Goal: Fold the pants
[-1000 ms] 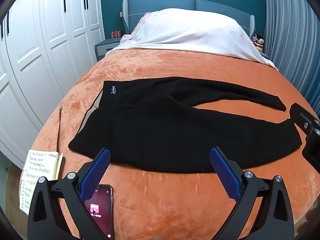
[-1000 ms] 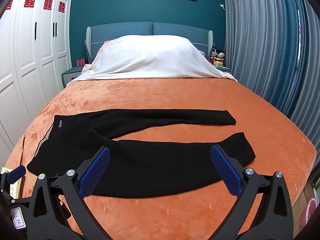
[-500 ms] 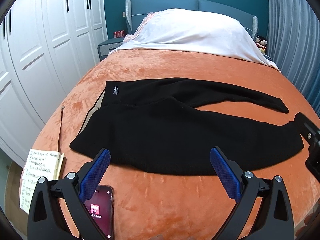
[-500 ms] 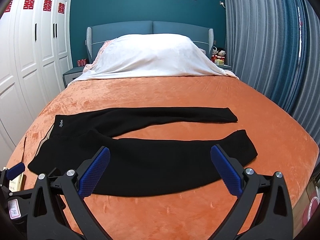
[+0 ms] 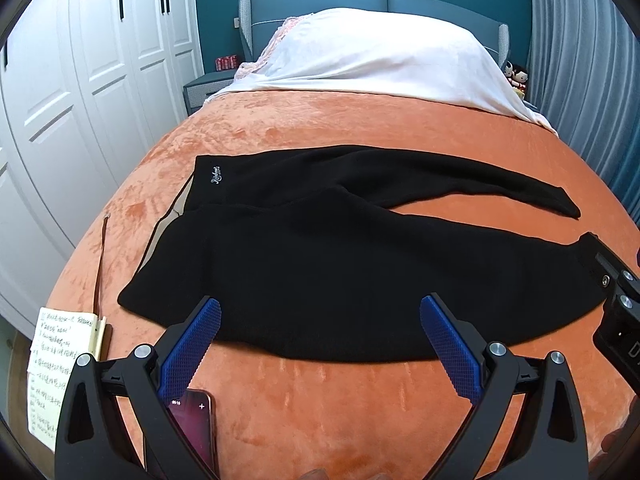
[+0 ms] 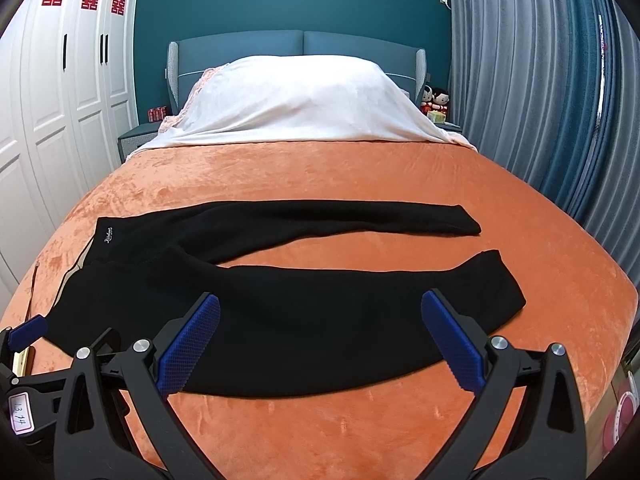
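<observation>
Black pants (image 5: pixel 340 260) lie flat on the orange bedspread (image 5: pixel 360 120), waistband at the left, both legs spread to the right; they also show in the right wrist view (image 6: pixel 300 312). My left gripper (image 5: pixel 320 320) is open and empty, hovering over the pants' near edge close to the waist. My right gripper (image 6: pixel 320 316) is open and empty over the near leg. The right gripper's body shows at the left view's right edge (image 5: pixel 618 320). The left gripper's tip shows at the right view's left edge (image 6: pixel 28 328).
A phone (image 5: pixel 196 424) and a written notebook (image 5: pixel 56 364) lie at the bed's near left corner. A brown cord (image 5: pixel 102 264) lies left of the pants. White bedding (image 6: pixel 300 108) covers the headboard end. Wardrobe (image 5: pixel 80 80) at left, curtains (image 6: pixel 540 100) at right.
Both grippers have moved slightly forward and tilted, so the pants sit a little lower and closer in both views. Both stay open and empty.
</observation>
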Demonstrator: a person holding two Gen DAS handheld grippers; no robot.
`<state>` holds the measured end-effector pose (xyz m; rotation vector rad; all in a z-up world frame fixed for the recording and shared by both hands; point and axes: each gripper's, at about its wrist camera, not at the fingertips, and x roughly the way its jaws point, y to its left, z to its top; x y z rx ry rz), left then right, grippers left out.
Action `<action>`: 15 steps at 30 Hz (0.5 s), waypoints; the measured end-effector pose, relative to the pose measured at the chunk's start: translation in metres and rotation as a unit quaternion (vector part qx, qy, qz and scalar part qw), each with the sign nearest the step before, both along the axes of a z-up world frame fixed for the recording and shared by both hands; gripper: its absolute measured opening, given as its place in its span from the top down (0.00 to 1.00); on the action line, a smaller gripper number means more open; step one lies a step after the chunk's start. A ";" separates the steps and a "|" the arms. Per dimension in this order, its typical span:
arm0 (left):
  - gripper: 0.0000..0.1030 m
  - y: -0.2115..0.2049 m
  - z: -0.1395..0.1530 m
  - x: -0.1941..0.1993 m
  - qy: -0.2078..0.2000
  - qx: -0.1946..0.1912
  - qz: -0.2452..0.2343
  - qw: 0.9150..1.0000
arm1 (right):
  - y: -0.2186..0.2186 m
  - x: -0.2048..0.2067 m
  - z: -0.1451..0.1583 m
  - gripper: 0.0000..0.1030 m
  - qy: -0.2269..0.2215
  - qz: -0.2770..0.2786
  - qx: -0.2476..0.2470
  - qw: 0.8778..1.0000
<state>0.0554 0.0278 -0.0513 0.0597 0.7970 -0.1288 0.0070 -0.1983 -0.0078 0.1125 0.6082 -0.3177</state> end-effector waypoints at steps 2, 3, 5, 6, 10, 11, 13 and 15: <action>0.05 0.000 0.000 0.000 0.001 0.001 0.002 1.000 | -0.001 0.000 -0.001 0.04 0.000 -0.002 -0.001 1.000; 0.05 0.001 -0.001 0.000 0.001 0.001 0.002 1.000 | -0.001 0.000 -0.001 0.04 0.000 -0.002 -0.001 1.000; 0.05 0.000 -0.001 0.001 0.002 0.002 0.002 1.000 | -0.001 0.000 -0.001 0.04 0.001 -0.001 0.000 1.000; 0.05 0.000 -0.001 0.000 0.001 0.002 0.002 1.000 | -0.001 0.000 -0.001 0.04 0.002 0.000 -0.001 1.000; 0.05 0.000 0.000 -0.001 0.002 0.005 0.005 1.000 | -0.002 -0.001 -0.001 0.04 0.001 0.001 0.002 1.000; 0.05 0.000 0.000 -0.002 0.002 0.005 0.007 1.000 | -0.002 -0.001 -0.001 0.04 0.000 0.000 0.003 1.000; 0.05 0.001 0.001 -0.002 0.003 0.005 0.010 1.000 | -0.003 -0.002 0.000 0.04 -0.001 0.001 0.004 1.000; 0.05 0.001 0.002 -0.003 0.002 0.004 0.010 1.000 | -0.004 -0.003 0.002 0.04 -0.002 0.002 0.004 1.000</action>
